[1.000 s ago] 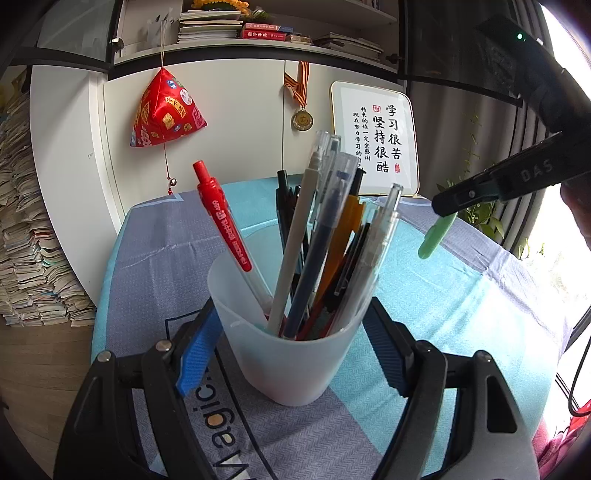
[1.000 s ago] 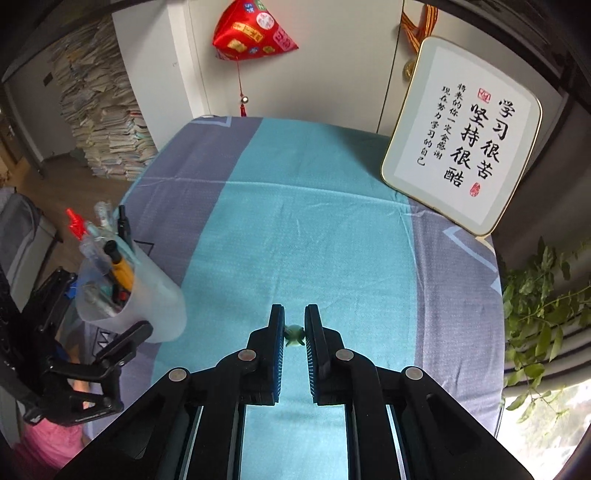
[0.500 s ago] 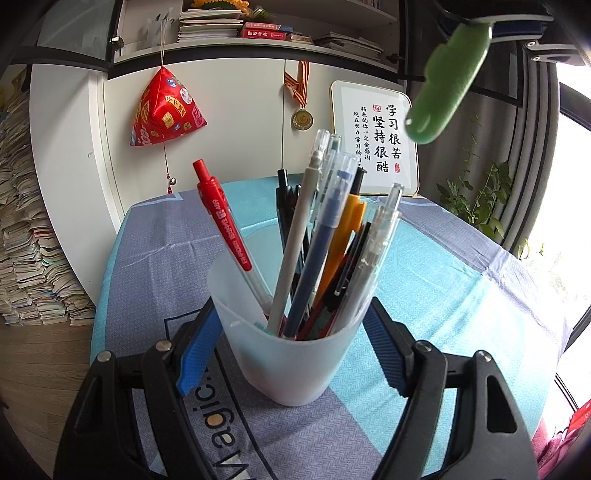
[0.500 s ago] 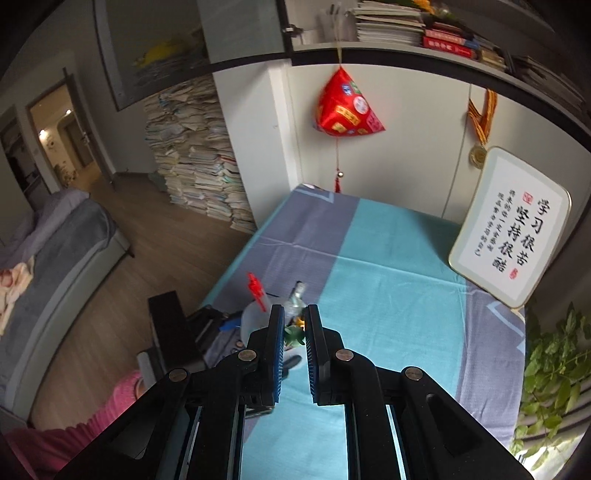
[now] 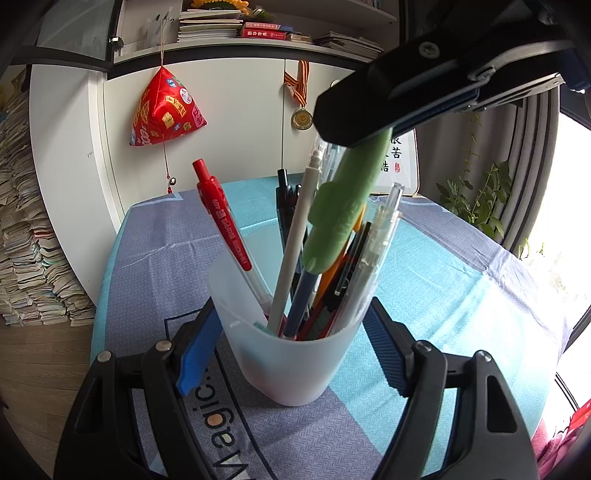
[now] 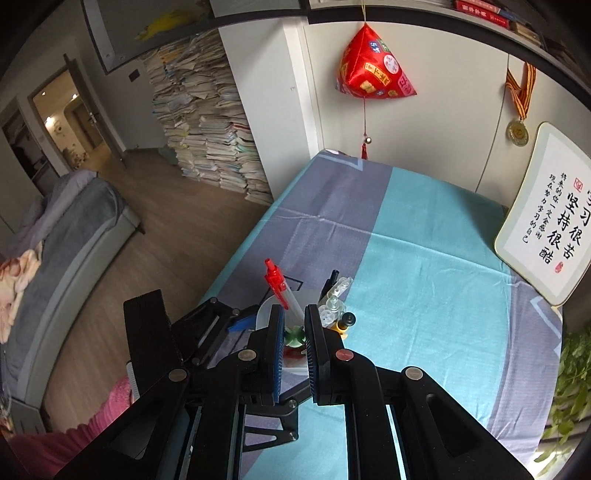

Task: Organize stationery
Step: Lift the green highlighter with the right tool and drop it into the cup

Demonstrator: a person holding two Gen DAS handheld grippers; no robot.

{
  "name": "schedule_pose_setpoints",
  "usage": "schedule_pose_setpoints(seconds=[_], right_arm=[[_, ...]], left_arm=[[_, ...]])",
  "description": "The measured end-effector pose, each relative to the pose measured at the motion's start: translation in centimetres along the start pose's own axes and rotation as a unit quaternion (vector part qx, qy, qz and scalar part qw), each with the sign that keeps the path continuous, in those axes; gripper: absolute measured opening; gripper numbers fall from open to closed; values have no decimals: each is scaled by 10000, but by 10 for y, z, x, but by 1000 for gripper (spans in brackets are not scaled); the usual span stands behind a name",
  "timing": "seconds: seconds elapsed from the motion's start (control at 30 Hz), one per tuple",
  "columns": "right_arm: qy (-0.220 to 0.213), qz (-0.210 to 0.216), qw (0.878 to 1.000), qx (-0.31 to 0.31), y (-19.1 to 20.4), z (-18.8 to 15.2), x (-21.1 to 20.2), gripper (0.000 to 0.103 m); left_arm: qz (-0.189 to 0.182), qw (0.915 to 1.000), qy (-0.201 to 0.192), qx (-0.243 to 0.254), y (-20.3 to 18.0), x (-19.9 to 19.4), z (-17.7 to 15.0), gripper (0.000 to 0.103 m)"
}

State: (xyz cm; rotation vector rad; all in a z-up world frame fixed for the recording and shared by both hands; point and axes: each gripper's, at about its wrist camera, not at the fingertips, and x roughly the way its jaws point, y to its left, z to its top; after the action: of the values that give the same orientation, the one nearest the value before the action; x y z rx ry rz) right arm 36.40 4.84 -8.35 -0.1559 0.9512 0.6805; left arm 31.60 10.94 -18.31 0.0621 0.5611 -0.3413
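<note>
White cabinet doors [image 5: 236, 122] stand behind the desk's far edge, hung with a red pyramid-shaped ornament [image 5: 166, 109] and a medal on a striped ribbon [image 5: 302, 118], under a shelf of books [image 5: 258, 31]. A framed calligraphy board [image 6: 546, 221] leans at the desk's far right corner beside leafy plants [image 5: 476, 199] and a bright window [image 5: 576, 236]. Off the left edge, tall paper stacks [image 6: 210, 122] rise from wooden flooring [image 6: 155, 229] near a grey bed [image 6: 70, 229] and an open doorway [image 6: 70, 122].

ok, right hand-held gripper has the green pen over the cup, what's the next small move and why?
Probably lower the green pen straight into the cup: its tip hangs above the rim among the other pens, the right hand-held gripper clamps it, and the left hand-held gripper steadies the cup.
</note>
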Motion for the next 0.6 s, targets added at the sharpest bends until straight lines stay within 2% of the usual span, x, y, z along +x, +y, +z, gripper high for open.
schedule_pose_setpoints(seconds=[0.6], right_arm=[[185,-4,9998,-32,-1,-5,12,12]], left_arm=[[1,10000,2,4,-1,0,-1,76]])
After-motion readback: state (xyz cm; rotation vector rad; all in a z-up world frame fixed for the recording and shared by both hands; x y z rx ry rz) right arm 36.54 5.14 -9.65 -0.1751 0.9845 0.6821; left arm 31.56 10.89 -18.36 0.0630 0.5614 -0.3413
